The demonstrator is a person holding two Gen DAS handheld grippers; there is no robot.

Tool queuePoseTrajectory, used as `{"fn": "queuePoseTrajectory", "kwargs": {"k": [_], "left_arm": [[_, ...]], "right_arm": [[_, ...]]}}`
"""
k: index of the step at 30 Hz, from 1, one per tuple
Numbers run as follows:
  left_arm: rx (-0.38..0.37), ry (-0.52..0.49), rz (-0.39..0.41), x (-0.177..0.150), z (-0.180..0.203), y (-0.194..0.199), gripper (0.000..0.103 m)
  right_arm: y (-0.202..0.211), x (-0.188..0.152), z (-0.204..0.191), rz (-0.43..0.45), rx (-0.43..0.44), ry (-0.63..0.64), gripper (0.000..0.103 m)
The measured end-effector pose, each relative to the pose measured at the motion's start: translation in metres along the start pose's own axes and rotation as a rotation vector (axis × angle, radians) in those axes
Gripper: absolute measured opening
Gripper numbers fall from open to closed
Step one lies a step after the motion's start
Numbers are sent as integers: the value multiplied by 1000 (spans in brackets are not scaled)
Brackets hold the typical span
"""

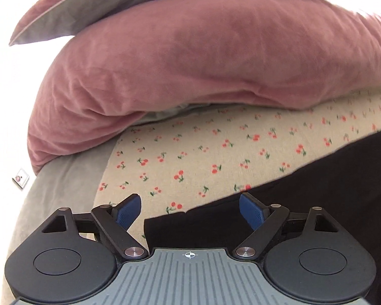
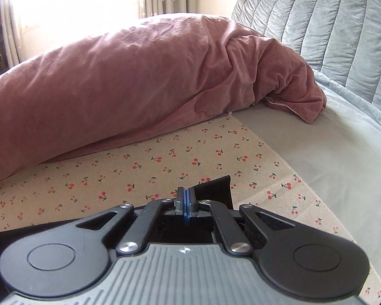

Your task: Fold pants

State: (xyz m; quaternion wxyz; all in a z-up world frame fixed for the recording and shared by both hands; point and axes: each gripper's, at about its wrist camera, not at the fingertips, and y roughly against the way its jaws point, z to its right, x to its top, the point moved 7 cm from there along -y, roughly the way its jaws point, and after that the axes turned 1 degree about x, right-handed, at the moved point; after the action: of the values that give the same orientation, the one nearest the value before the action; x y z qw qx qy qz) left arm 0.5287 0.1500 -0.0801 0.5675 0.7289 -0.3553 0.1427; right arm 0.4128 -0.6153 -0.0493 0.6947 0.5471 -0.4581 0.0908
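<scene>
Jaws of the right gripper (image 2: 186, 198) are clamped on a corner of the black pants (image 2: 216, 188); the left gripper (image 1: 190, 209) gapes empty over another edge. Pants (image 1: 304, 190) lie on the cherry-print cloth (image 1: 190, 147) on the bed, beside the pink duvet (image 1: 203, 58). Soft, limp and light, they are best pinched at corners. Both grippers tilt downward.

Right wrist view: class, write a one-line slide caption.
Right gripper shut on a corner of black pants above cherry-print cloth, pink duvet behind.
</scene>
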Motion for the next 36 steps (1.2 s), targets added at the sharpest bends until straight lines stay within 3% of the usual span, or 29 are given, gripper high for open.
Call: {"fn": "queuePoseTrajectory", "kwargs": {"k": [3,4,5,6,7,9,12,16,19,21,24,27,29,32,36], "left_arm": [[36,48,-65,-15,-7,-25,87],[28,87,-55,-18,-9,-29,75],[17,137,-41,-20,-11,-31,56],[-3,167,-38,-21,-10,-31,27],[9,164,-25,-19,-7,-27,21],[69,66,18,-15,5,-16,18],[75,158,136,-5,-15,25,17],[27,271,287,-14,-51,106,17],[-11,358,355,-51,-75,159,17],[-46,396,384,-90,-84,191,17],[-25,341,359,-148,-77,214,18],[-64,302,249,-196,-62,203,20],[-83,306,174,-219,-57,192,21],[-107,358,132,-238,-63,189,28],[-152,412,168,-239,-69,217,40]], "right_arm": [[-2,-3,3,-15,-18,9,0],[-2,-3,4,-20,-21,9,0],[-2,-4,5,-22,-25,12,0],[-1,-4,5,-21,-27,16,0],[2,-3,4,-11,-28,17,0],[13,2,2,35,-22,3,0],[52,17,2,124,24,-43,0],[141,32,16,274,121,-51,0],[206,1,48,306,189,-90,0],[244,-44,77,298,206,-99,0],[270,-119,122,257,104,-91,0],[253,-192,157,86,97,-210,0],[242,-225,153,7,120,-221,0],[239,-236,141,-6,169,-299,0],[229,-214,126,10,246,-432,2]]}}
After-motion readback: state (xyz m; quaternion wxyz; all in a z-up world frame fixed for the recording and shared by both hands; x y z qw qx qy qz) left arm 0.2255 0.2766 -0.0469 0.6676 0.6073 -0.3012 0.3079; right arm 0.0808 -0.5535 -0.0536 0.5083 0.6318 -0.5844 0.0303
